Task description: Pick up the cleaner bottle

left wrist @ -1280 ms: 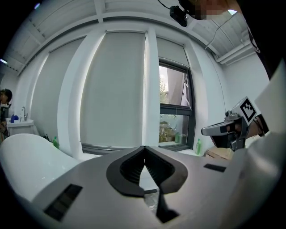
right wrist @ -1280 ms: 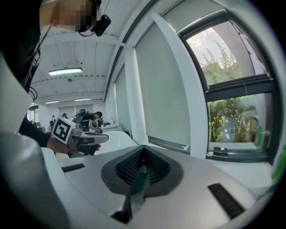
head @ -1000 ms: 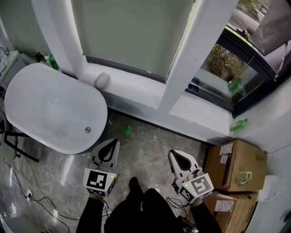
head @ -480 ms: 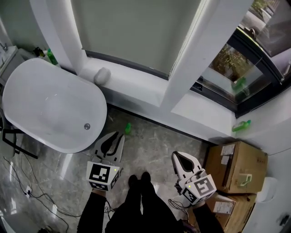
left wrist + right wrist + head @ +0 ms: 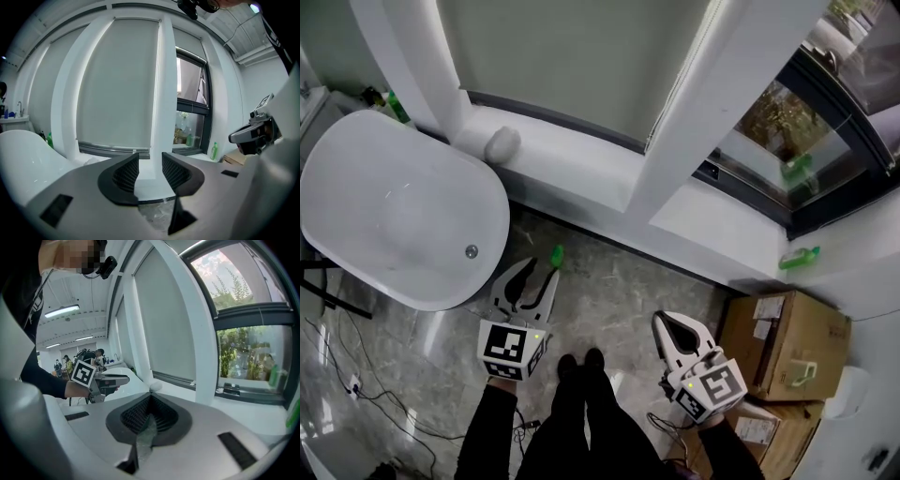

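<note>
A small green cleaner bottle (image 5: pixel 556 254) stands on the grey floor between the bathtub and the window ledge. My left gripper (image 5: pixel 536 272) points at it from just short of it, its right fingertip close beside the bottle. Its jaws are opening, and in the left gripper view the left gripper (image 5: pixel 150 161) has nothing between its pads; the floor bottle is hidden there. My right gripper (image 5: pixel 666 326) hangs over the floor further right, and the right gripper (image 5: pixel 150 399) is shut on nothing. Another green bottle (image 5: pixel 797 257) lies on the sill at the right.
A white bathtub (image 5: pixel 394 216) fills the left side, with a third green bottle (image 5: pixel 394 103) behind it. The white window ledge (image 5: pixel 581 178) carries a rounded white object (image 5: pixel 500 143). Cardboard boxes (image 5: pixel 783 337) stand at the right. Cables (image 5: pixel 337 366) trail on the floor at the left.
My left gripper has moved forward towards the floor bottle and its jaws have gone from shut to parted. The right gripper has shifted only slightly.
</note>
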Demonstrator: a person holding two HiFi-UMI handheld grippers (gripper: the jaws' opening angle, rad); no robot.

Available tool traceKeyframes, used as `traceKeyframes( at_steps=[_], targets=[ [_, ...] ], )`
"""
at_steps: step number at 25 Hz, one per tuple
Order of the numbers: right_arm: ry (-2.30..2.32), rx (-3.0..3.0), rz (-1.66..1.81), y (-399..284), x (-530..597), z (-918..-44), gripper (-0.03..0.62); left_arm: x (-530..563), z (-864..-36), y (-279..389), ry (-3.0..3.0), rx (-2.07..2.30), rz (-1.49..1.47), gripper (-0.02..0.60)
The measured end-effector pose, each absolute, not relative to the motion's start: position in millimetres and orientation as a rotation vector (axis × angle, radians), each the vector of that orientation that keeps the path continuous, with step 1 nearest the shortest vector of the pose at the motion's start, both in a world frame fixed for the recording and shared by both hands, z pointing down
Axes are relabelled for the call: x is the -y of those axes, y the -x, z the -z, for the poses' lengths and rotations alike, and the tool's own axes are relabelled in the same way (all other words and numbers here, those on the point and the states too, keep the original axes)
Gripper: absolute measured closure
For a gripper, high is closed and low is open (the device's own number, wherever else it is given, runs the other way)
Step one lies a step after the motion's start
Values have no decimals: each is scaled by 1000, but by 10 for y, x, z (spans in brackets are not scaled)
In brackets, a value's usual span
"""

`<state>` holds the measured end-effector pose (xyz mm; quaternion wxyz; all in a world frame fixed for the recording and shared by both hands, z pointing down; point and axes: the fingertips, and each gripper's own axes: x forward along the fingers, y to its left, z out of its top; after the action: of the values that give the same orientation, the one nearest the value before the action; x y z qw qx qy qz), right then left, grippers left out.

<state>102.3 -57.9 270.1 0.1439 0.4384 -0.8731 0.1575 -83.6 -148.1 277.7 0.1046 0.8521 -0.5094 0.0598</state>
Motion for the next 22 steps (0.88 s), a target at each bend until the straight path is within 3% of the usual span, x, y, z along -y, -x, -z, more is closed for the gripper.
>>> traceKeyframes(
  at_steps=[9,22],
  targets=[
    [-1217,2499,-467,-1085,752,-3137,592,1703,-3439,658,-2482,1483,-252,372],
    [-1154,2455,-504,-1199,940,-4189,592,2079,-4652,689,-2428,1500,-333,351]
  ],
)
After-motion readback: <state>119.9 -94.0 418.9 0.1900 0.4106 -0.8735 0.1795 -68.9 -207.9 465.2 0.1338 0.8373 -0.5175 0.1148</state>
